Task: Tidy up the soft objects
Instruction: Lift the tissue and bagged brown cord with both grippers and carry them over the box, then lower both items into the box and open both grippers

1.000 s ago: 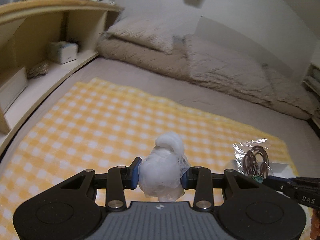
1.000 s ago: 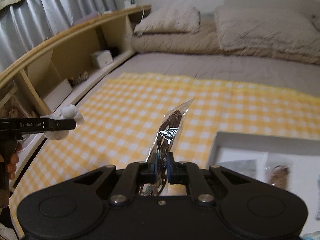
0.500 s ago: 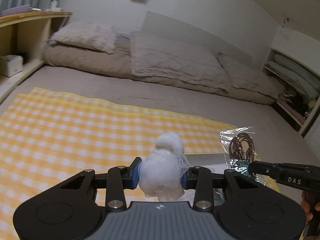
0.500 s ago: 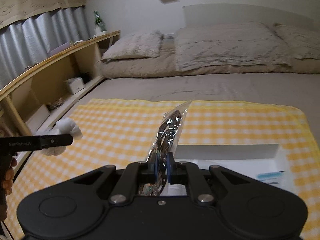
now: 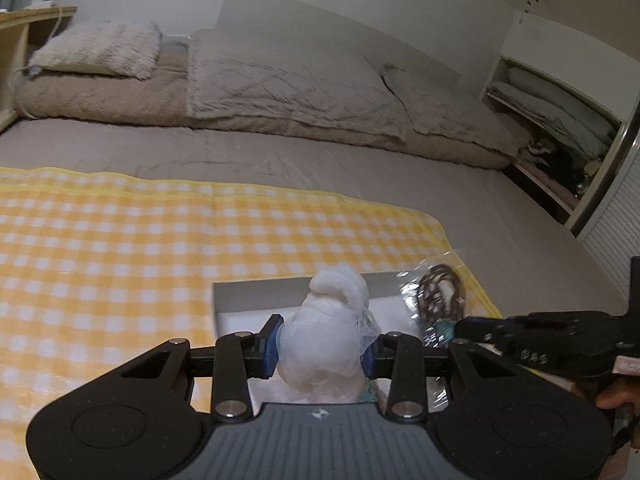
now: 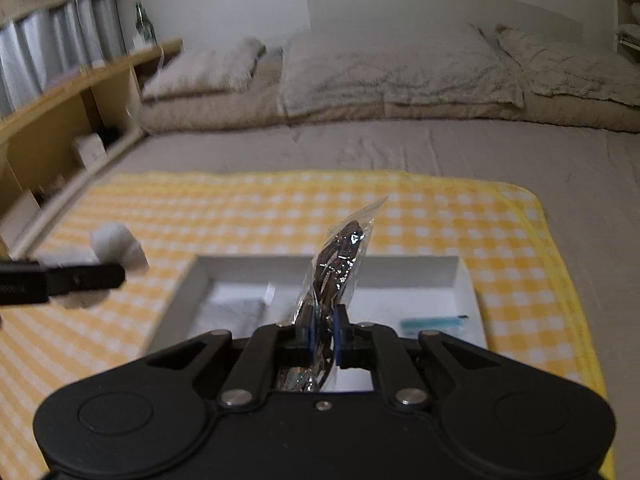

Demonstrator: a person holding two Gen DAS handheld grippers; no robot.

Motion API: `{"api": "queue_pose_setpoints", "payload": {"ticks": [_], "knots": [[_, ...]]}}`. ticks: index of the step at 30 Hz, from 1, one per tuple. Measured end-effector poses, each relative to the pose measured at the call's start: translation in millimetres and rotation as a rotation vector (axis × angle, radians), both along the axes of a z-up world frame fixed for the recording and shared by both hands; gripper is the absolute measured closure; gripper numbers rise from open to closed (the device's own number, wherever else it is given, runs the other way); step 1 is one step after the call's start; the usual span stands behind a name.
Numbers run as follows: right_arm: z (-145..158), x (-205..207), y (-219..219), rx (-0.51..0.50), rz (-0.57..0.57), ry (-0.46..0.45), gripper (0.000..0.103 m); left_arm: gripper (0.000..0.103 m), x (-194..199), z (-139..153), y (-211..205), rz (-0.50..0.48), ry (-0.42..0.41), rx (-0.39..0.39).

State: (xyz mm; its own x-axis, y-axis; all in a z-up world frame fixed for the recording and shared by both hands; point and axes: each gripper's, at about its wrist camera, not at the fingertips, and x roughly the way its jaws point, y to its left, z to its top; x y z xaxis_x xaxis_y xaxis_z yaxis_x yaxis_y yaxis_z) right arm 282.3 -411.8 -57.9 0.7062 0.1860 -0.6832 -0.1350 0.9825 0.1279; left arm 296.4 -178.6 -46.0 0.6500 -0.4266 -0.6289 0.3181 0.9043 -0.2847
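This is a bedroom in a home. A big bed (image 5: pixel 360 176) fills the room, with soft pillows (image 5: pixel 96 50) at 12 o'clock, a yellow checked blanket (image 5: pixel 120 248) on it, and a wooden shelf (image 6: pixel 60 120) at 9 o'clock

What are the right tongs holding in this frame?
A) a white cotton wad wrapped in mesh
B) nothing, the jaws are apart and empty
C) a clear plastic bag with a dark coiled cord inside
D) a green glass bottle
C: in the right wrist view the right tongs are pinched shut on the clear plastic bag with a dark coil inside, above the white box; the white wad sits in the left tongs.
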Motion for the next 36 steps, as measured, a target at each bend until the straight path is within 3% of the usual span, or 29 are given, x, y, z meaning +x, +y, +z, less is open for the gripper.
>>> {"api": "queue_pose_setpoints", "payload": {"ticks": [5,11,13,14,15,19,22,23,24,36], "knots": [[-23,13,-4,-0.012,0.028,0.069,0.094,0.063,15,-12,-11,-0.014,-0.022,0.000],[-44,26,-10,0.064,0.089,0.107,0.091,0.063,39,-33,-17,-0.010,0.006,0.010],[-53,29,-10,0.030,0.083,0.136,0.075,0.063,46,-39,-20,-0.011,0.017,0.030],[-58,30,-9,-0.007,0.057,0.151,0.058,0.063,49,-41,-21,-0.013,0.019,0.044],[-62,30,-10,-0.032,0.032,0.156,0.049,0.063,51,-43,-23,-0.014,0.017,0.059],[-67,28,-18,-0.035,-0.002,0.167,0.044,0.063,57,-46,-26,-0.020,-0.004,0.109],[-66,25,-22,-0.013,-0.017,0.164,0.038,0.050,62,-51,-26,-0.017,-0.020,0.151],[-66,24,-23,-0.010,-0.014,0.162,0.038,0.034,63,-53,-25,-0.007,-0.013,0.168],[-66,23,-22,-0.008,-0.010,0.162,0.037,0.027,63,-55,-24,-0.001,-0.010,0.181],[-51,13,-6,-0.016,0.051,0.133,0.029,0.015,44,-46,-19,-0.052,0.005,0.252]]}}
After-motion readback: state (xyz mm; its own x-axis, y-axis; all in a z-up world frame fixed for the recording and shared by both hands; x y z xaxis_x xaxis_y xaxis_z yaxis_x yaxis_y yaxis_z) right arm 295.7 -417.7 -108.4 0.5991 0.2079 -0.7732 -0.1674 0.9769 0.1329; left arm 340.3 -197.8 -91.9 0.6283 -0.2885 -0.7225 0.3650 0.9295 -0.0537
